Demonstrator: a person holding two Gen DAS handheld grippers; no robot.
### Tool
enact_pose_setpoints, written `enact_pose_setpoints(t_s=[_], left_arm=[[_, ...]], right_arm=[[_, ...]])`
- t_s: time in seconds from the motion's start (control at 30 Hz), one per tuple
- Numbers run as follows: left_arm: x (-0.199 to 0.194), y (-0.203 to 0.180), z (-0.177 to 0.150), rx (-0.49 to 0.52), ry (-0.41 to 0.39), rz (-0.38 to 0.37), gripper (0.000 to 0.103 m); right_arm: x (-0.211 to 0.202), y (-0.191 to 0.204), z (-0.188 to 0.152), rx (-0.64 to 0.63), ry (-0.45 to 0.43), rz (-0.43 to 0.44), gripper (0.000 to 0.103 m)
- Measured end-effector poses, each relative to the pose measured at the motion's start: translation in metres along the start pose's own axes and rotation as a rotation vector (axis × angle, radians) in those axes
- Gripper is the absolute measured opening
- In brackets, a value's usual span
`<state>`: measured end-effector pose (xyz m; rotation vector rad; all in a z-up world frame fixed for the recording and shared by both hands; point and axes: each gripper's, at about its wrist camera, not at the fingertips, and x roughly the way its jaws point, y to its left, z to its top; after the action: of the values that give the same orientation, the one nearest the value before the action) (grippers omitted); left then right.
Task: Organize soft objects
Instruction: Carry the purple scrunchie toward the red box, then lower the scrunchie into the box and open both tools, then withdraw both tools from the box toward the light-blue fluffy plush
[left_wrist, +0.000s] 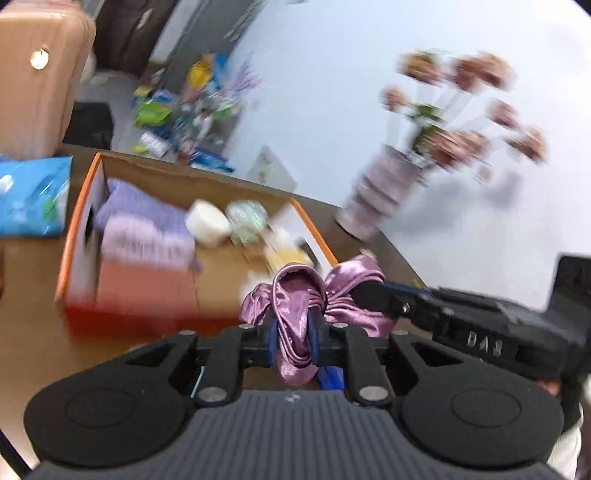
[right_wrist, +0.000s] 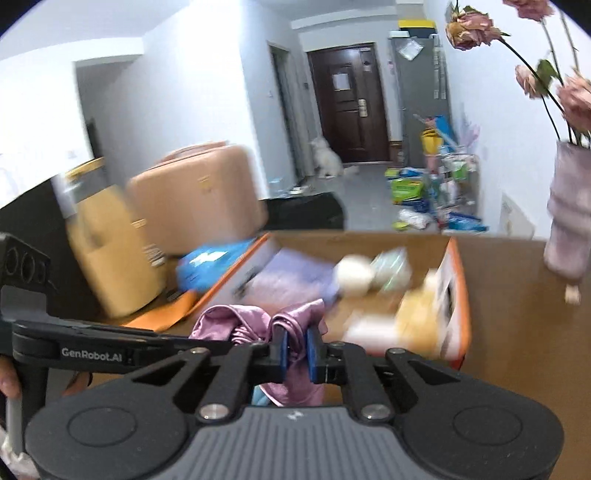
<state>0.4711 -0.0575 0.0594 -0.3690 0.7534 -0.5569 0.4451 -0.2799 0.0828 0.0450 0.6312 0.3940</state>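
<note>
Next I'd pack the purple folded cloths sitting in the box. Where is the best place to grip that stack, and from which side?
Probably grip the lilac folded cloth by its near folded edge, coming from above. The cardboard box wall blocks a side approach on the left, and a white roll lies close on the right. Motion blur hides finer detail.

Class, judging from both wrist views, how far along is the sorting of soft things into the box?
Done: purple towels already lie in the cardboard box. In hand: both grippers clamp the pink satin cloth, left and right. Left: placing it inside.
</note>
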Motion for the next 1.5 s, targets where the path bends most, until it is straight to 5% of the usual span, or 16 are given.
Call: enact_pose_setpoints(t_s=[0.13,0.3,0.57,0.77,0.93,1.17,1.5], left_arm=[[0.082,0.024,0.055,0.003,0.084,0.108,0.017],[0.144,0.049,0.067,0.012,0.207,0.221,0.017],[0.168,0.048,0.068,0.085,0.271,0.273,0.022],[0.169,0.045,0.078,0.072,0.294,0.302,0.039],[0.130,0.025,0.087,0.099,0.226,0.334,0.056],[0.035,-0.019,0.088,0.153,0.142,0.367,0.065],[-0.115,-0.075,0.015,0.307,-0.013,0.444,0.085]], right_arm=[[0.082,-0.038,0.038,0.065,0.093,-0.066,0.010],[0.160,-0.078,0.036,0.204,0.261,-0.072,0.010],[0.189,-0.090,0.025,0.215,0.348,-0.078,0.012],[0.194,-0.090,0.037,0.210,0.380,-0.088,0.016],[0.154,-0.076,0.056,0.210,0.310,-0.078,0.033],[0.057,-0.046,0.081,0.164,0.240,-0.118,0.037],[-0.081,0.003,0.049,0.069,0.130,-0.091,0.051]])
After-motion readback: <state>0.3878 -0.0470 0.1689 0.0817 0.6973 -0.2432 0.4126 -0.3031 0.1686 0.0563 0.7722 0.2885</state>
